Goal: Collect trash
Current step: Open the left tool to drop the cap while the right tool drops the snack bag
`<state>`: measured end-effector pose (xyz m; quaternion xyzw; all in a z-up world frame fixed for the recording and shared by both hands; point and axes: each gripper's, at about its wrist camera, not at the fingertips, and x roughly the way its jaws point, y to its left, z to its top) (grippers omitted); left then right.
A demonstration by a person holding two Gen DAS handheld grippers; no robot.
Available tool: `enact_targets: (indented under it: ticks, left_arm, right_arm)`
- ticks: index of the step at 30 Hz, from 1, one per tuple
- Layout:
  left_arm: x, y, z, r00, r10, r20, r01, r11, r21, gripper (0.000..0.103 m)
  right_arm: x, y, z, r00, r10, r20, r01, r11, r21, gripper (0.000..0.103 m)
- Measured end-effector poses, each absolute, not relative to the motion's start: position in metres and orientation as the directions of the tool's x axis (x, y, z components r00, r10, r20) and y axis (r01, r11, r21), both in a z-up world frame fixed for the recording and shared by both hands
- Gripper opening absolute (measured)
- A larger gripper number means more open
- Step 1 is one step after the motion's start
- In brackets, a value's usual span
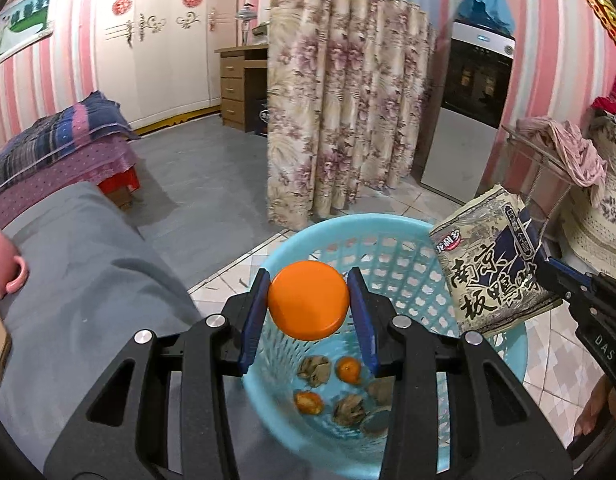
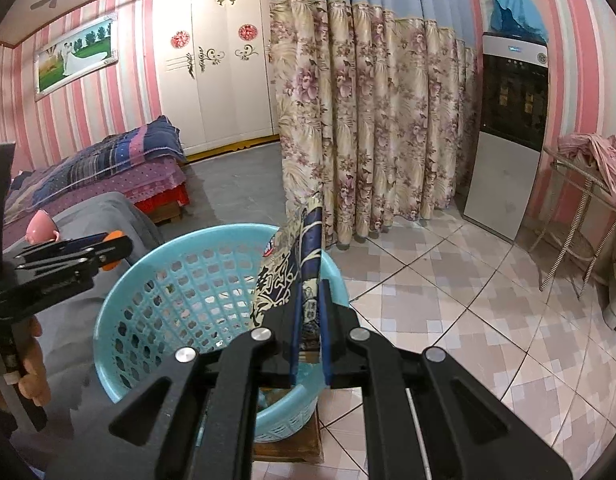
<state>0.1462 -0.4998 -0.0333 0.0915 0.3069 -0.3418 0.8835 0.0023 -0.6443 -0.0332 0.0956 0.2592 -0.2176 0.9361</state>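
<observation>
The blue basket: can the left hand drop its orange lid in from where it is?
Probably yes. The left gripper holds the orange lid right above the blue basket, whose mouth is open below; the snack bag sits off to the side.

The round turquoise perforated plastic basket (image 1: 408,240) is the landmark. Above its opening sits the flat round orange plastic lid (image 1: 308,300); over its right rim, the printed beige-and-navy foil snack packet (image 1: 496,264). Inside, on its bottom, lie small orange peel scraps (image 1: 350,370). Left of it is the grey cloth-covered table (image 1: 87,264); behind it hangs the floral fabric curtain (image 1: 340,120).
</observation>
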Motion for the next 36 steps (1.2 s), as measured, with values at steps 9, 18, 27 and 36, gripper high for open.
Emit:
enact_targets:
  ticks: [9, 18, 27, 36]
  left_arm:
    - [0.151, -0.488, -0.021, 0.613, -0.543, -0.574, 0.652, 0.758, -0.021, 0.082]
    - [0.156, -0.446, -0.008, 0.659, -0.517, -0.546, 0.600, 0.799, -0.031, 0.092]
    - [0.163, -0.408, 0.002, 0.689, -0.490, -0.534, 0.551, 0.833, -0.052, 0.094]
    - [0.161, -0.353, 0.013, 0.728, -0.449, -0.518, 0.497, 0.866, -0.053, 0.096]
  right_arm:
    - [0.005, -0.641, -0.038, 0.763, -0.358, -0.538, 0.462, 0.884, 0.067, 0.009]
    - [0.025, -0.626, -0.042, 0.766, -0.338, -0.547, 0.447, 0.891, 0.076, 0.009]
    - [0.051, -0.606, -0.045, 0.746, -0.368, -0.555, 0.467, 0.883, 0.043, 0.074]
    - [0.063, -0.584, -0.035, 0.749, -0.389, -0.536, 0.483, 0.875, 0.041, 0.097]
